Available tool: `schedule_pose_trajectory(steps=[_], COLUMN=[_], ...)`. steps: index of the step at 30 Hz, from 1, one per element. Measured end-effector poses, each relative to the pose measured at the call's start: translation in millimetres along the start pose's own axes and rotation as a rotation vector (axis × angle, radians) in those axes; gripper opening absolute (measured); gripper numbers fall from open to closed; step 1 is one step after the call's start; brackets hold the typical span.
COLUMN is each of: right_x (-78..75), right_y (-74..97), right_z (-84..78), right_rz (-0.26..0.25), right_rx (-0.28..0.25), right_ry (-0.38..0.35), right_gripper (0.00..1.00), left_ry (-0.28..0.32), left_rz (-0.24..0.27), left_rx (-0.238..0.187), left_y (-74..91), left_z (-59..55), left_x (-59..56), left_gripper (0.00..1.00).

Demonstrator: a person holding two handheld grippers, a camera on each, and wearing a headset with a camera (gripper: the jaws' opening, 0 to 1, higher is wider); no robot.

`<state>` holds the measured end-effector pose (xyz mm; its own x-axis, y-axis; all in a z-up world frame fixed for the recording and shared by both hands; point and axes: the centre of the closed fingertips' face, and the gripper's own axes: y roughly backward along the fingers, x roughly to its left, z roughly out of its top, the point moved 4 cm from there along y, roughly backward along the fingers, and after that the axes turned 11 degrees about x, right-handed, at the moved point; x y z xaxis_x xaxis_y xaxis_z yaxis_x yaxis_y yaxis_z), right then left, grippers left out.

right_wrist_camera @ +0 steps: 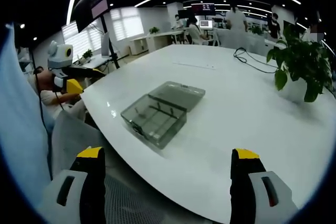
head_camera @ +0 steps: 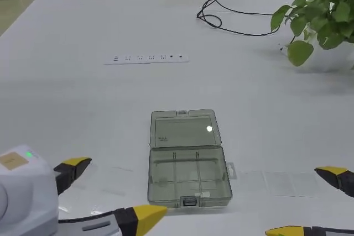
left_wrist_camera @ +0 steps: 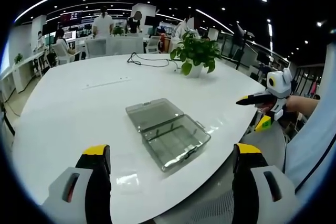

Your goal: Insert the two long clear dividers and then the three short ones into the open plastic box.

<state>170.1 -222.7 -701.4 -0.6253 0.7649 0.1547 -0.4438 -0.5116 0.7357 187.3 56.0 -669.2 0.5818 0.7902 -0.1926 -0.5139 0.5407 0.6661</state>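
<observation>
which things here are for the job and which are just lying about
For the job: box; clear dividers on the table beside it.
Lying about: power strip; cable; plant.

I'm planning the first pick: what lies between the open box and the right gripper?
Clear flat dividers lie on the white table between the box and the right gripper, seen faintly in the head view; their count is unclear.

plastic box (head_camera: 185, 131) 1 | power strip (head_camera: 146, 58) 1 | cable (head_camera: 221, 26) 1 | plant (head_camera: 321, 20) 1
</observation>
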Motion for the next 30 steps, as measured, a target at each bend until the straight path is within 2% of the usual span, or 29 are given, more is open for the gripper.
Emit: schedule_pose_trajectory(steps=[12, 21, 28, 30], right_x=[-6.6, -7.7, -6.3, -6.5], right_y=[-2.0, -5.2, -7.1, -7.1], right_z=[-2.1, -5.4, -1.9, -1.5], right_rz=[0.004, 0.01, 0.016, 0.016], right_rx=[0.002, 0.015, 0.017, 0.017], right_ry=[-0.001, 0.003, 0.021, 0.024], right_gripper=[1.0, 1.0, 1.0, 1.0], left_ry=[0.007, 0.017, 0.029, 0.035], left_rz=[0.0, 0.003, 0.012, 0.018], left_rx=[0.008, 0.018, 0.018, 0.03], left_y=[-1.0, -2.5, -2.0, -2.3], left_z=[-2.4, -10.1, -14.6, -17.4], left_x=[-0.1, 2.9, 5.2, 6.8], left_gripper=[0.99, 0.99, 0.99, 0.98])
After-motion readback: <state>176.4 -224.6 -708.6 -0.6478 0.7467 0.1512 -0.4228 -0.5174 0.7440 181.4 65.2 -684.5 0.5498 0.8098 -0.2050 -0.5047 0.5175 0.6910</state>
